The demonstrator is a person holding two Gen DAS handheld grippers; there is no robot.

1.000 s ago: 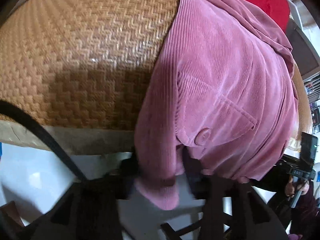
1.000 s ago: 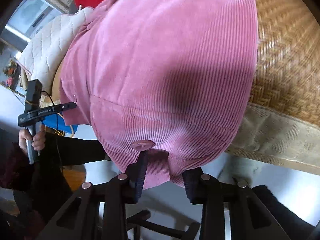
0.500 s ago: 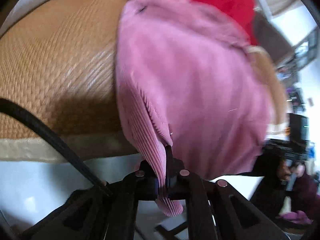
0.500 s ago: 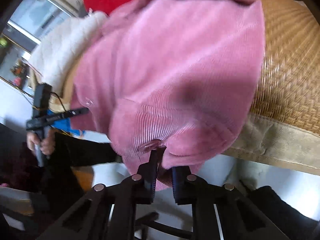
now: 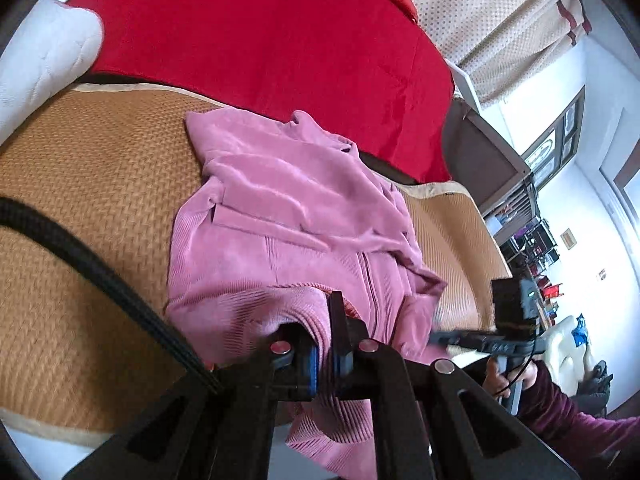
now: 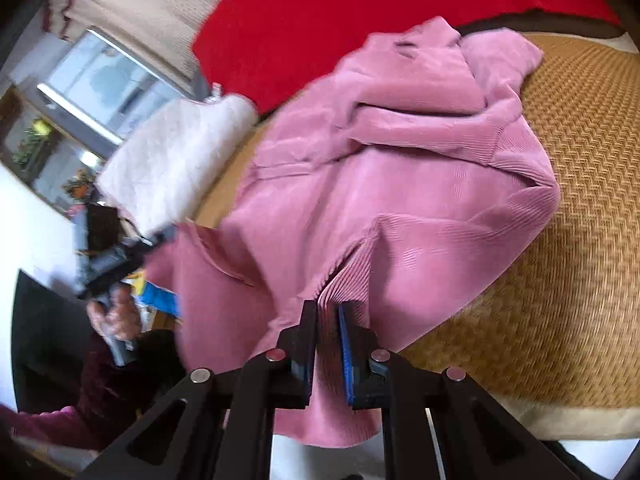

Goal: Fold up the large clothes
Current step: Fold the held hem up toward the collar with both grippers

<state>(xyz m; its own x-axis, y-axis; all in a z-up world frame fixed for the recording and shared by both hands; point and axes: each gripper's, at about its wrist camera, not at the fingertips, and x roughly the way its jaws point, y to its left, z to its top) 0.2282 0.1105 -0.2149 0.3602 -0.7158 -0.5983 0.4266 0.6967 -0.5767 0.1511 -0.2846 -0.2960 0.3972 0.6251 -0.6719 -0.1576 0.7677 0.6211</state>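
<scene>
No readable writing anywhere. Pink ribbed corduroy garment (image 5: 288, 216) lies rumpled on a tan herringbone woven mat (image 5: 88, 184) beside a red blanket (image 5: 260, 32), near edge lifted. Left tongs (image 5: 326, 344) and right tongs (image 6: 328, 320) both clenched on its ribbed hem.

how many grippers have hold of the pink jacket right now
2. The left gripper has its jaws shut on the pink jacket at its near hem. The right gripper is clamped on the hem at the other corner, by the edge of the woven mat.
</scene>
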